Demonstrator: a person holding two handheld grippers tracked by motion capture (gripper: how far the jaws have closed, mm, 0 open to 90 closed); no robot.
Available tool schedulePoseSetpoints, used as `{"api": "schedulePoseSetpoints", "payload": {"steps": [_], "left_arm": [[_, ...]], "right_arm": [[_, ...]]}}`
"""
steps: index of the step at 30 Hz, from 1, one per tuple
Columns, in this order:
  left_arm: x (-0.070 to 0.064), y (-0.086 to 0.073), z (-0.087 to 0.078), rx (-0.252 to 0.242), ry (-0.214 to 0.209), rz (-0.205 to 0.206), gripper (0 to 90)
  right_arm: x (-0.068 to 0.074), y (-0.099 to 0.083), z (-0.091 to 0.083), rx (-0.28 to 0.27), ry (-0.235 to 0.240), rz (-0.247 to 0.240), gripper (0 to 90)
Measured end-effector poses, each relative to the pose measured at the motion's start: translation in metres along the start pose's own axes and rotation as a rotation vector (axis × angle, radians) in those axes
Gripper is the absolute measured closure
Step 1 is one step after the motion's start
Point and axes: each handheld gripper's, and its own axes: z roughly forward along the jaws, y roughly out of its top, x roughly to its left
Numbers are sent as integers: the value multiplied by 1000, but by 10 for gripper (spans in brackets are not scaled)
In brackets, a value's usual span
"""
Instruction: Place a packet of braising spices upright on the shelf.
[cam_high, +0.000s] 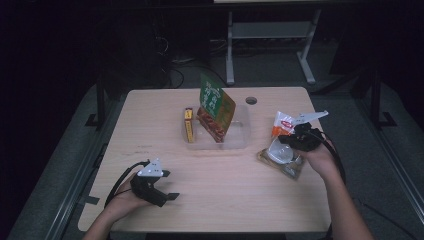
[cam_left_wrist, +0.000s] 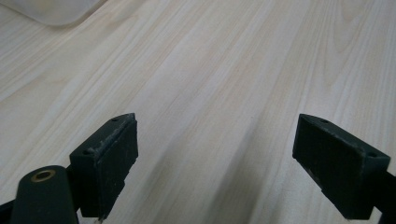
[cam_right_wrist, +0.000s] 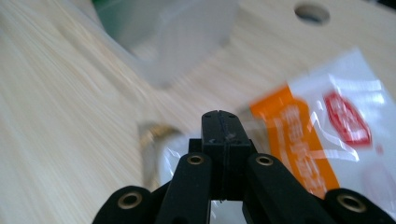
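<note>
Right gripper (cam_right_wrist: 219, 122): jaws pressed together, apparently empty, poised over the snack packets at the table's right edge.
Left gripper (cam_left_wrist: 215, 163): jaws wide apart, idle above bare wood near the front left.
Orange-and-white packet (cam_right_wrist: 327, 135): lying just right of the clear tray (cam_high: 242, 131), beside a clear-wrapped packet (cam_high: 280, 155).
Tray contents: green pouch (cam_high: 216, 107) upright, yellow box (cam_high: 189, 125) alongside.
Advice: open before descending, pinch one flat edge, lift slowly.

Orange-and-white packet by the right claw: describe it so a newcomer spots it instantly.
Start at the clear plastic tray in the middle of the wooden table, then go right toward the right claw. The orange-and-white packet sits just beyond it. Unlike the round clear-wrapped item nearer the person, it has an orange stripe and a red logo.
</note>
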Motion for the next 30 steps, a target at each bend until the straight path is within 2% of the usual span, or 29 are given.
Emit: {"api": "schedulePoseSetpoints", "payload": {"steps": [2,7,10,13,15,18,21,23,28,30], "left_arm": [[-1,1,1,3,-3,6,138],[-2,2,2,6,-4,14,138],[-2,1,2,8,-6,9,138],[-1,0,1,7,-5,8,138],[-1,0,1,7,-3,9,138],[0,0,0,9,-2,12,138],[0,0,0,7,-2,7,138],[0,1,0,11,-1,13,138],[0,1,-1,3,0,12,138],[-1,1,-1,4,2,12,138]], "right_arm": [[-5,-9,3,40,-20,-6,900],[-18,-26,11,60,-14,17,900],[-20,-31,17,70,-18,9,900],[-21,-35,27,119,-15,0,900],[-21,-36,29,125,-1,4,900],[-18,-36,29,129,9,-19,900],[-14,-35,29,140,52,-5,900],[-10,-34,29,152,53,3,900],[7,-33,29,171,69,-45,900],[16,-33,28,175,89,-56,900]]}}
